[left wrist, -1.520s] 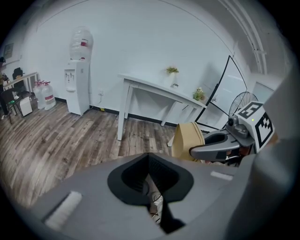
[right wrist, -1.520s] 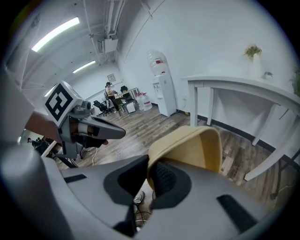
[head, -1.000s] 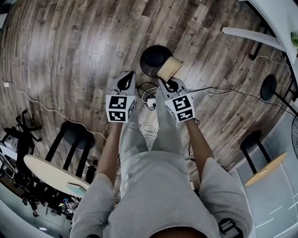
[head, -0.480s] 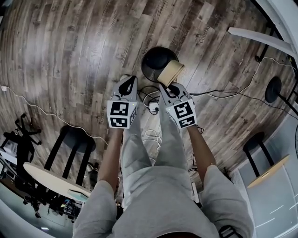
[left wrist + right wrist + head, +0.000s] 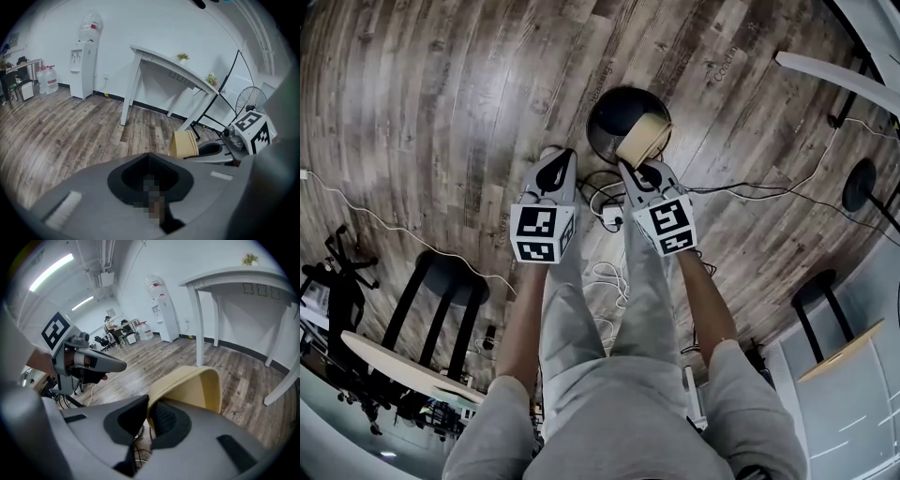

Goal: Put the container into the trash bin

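Note:
A tan, cup-like container (image 5: 642, 139) hangs tilted over the near right rim of the round black trash bin (image 5: 614, 111), which stands on the wooden floor. My right gripper (image 5: 637, 169) is shut on the container's rim. In the right gripper view the container's wall (image 5: 192, 385) is pinched between the jaws of the right gripper (image 5: 149, 409). My left gripper (image 5: 564, 157) hangs just left of it, shut and holding nothing. The left gripper view shows the left gripper (image 5: 149, 158) shut, with the container (image 5: 185, 144) off to its right.
Cables and a power strip (image 5: 606, 214) lie on the floor between the grippers and the person's legs. A black stool (image 5: 448, 279) stands at the left and a white desk (image 5: 839, 73) at the upper right. A fan base (image 5: 863, 178) stands at the right.
Both grippers have sunk toward the floor. The container has come down with the right gripper and sits closer over the bin's rim.

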Demonstrator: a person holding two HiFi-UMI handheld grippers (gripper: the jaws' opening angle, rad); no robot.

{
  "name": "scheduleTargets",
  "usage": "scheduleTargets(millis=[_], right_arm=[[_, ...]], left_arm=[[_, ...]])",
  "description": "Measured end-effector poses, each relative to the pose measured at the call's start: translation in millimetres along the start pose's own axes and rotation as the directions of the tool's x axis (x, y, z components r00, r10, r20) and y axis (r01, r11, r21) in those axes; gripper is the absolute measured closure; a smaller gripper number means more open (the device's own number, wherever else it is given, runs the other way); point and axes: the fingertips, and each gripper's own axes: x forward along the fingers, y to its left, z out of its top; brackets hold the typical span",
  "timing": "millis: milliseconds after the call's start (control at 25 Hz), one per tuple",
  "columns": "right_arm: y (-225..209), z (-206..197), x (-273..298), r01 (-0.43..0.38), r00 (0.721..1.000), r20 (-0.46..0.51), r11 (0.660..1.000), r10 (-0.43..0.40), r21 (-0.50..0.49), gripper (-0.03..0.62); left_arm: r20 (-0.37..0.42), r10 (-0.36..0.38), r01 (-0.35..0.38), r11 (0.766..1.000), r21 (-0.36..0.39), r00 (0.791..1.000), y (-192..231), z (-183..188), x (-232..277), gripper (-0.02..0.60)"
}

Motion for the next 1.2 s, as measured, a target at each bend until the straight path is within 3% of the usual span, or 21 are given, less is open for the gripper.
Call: scheduleTargets(millis=[480, 1200], right_arm=[[-9, -40, 44, -0.028, 0.998, -0.058, 0.999, 0.027, -0.022, 0.568], [-28, -91, 123, -0.052, 0.984, -0.17, 0.997, 0.059, 0.048, 0.568]], left_arm=[[0.001, -0.014, 0.014, 1.0, 0.002, 1.0, 5, -24, 15, 0.571], [-0.013, -0.004, 0.004, 0.999, -0.041, 1.0, 13, -50, 21, 0.571]])
